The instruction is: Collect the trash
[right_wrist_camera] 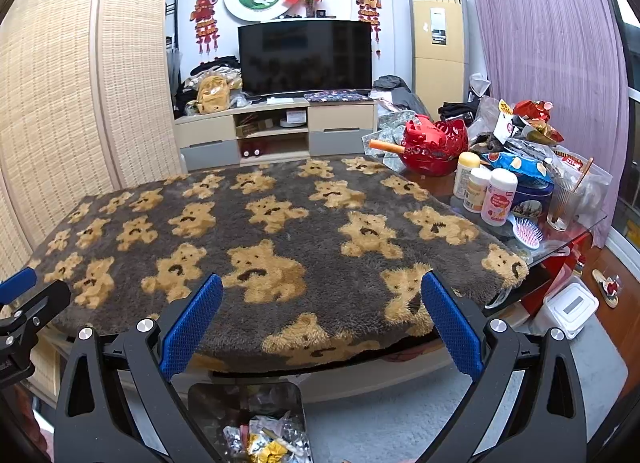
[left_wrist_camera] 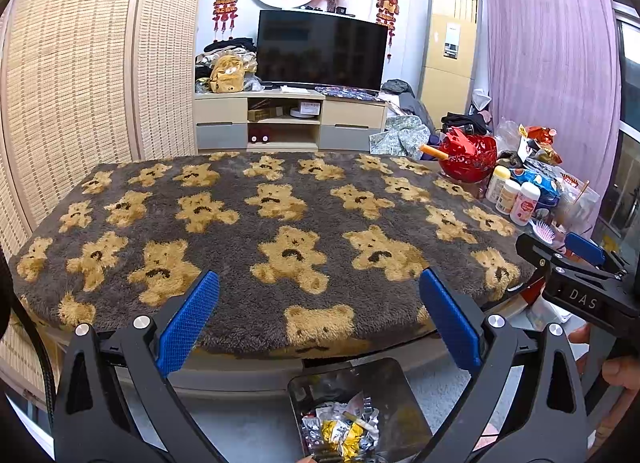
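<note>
A dark bin (left_wrist_camera: 384, 379) stands on the floor below the table's near edge, holding crumpled silver and yellow wrappers (left_wrist_camera: 344, 429). The right wrist view shows the same bin (right_wrist_camera: 212, 399) and wrappers (right_wrist_camera: 268, 441). My left gripper (left_wrist_camera: 320, 317) is open above the bin with nothing between its blue pads. Beside it my right gripper (right_wrist_camera: 322, 321) is likewise open and empty, and its black body (left_wrist_camera: 580, 279) shows at the right of the left wrist view. A brown teddy-bear blanket (left_wrist_camera: 256, 231) covers the table, with no loose trash visible on it.
Clutter sits at the table's right end: a red basket (right_wrist_camera: 434, 147), several small bottles (right_wrist_camera: 486, 191), snack bags (right_wrist_camera: 520, 167), a glass (right_wrist_camera: 564, 203), a pink hairbrush (right_wrist_camera: 528, 235). A white box (right_wrist_camera: 568, 307) is on the floor. A woven screen (left_wrist_camera: 80, 63) stands at the left.
</note>
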`<state>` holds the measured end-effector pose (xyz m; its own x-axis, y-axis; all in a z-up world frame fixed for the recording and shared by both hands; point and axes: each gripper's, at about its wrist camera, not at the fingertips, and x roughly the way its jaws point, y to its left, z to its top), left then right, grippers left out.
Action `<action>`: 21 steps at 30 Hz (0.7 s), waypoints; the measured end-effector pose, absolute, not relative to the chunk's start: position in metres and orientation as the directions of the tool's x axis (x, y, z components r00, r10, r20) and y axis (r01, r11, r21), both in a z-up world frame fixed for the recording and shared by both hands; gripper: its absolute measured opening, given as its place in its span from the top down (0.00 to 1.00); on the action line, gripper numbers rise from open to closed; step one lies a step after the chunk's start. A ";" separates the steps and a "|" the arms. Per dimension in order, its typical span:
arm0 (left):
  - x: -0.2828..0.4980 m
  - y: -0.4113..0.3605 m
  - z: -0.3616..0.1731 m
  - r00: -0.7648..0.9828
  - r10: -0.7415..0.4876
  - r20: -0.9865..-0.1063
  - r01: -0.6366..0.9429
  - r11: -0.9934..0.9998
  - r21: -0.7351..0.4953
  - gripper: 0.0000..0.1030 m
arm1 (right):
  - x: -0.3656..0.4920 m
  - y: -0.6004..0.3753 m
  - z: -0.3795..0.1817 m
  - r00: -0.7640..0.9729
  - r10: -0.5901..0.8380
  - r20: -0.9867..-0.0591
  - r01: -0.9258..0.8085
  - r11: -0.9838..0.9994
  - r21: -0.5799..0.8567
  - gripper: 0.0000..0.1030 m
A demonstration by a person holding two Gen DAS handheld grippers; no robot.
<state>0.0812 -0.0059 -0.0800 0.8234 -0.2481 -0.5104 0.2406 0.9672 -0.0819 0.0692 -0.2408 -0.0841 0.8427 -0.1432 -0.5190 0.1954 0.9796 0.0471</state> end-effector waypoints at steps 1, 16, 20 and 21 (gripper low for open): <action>0.081 -0.006 -0.080 0.824 -0.249 -0.510 0.241 0.967 -0.082 0.08 | 0.069 -0.241 -0.084 0.843 -0.144 -0.519 0.195 0.980 0.045 0.03; 0.081 -0.007 -0.077 0.827 -0.249 -0.505 0.241 0.967 -0.082 0.08 | 0.070 -0.235 -0.082 0.847 -0.144 -0.512 0.195 0.980 0.047 0.03; 0.081 -0.007 -0.076 0.827 -0.249 -0.505 0.241 0.967 -0.083 0.08 | 0.071 -0.234 -0.081 0.844 -0.142 -0.517 0.195 0.980 0.049 0.03; 0.081 -0.007 -0.076 0.826 -0.249 -0.505 0.241 0.967 -0.083 0.08 | 0.070 -0.233 -0.081 0.844 -0.143 -0.518 0.196 0.980 0.048 0.03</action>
<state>0.0813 -0.0070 -0.0758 0.8265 -0.2492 -0.5048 0.2407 0.9670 -0.0833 0.0703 -0.2334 -0.0805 0.8435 -0.1429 -0.5177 0.1956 0.9795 0.0482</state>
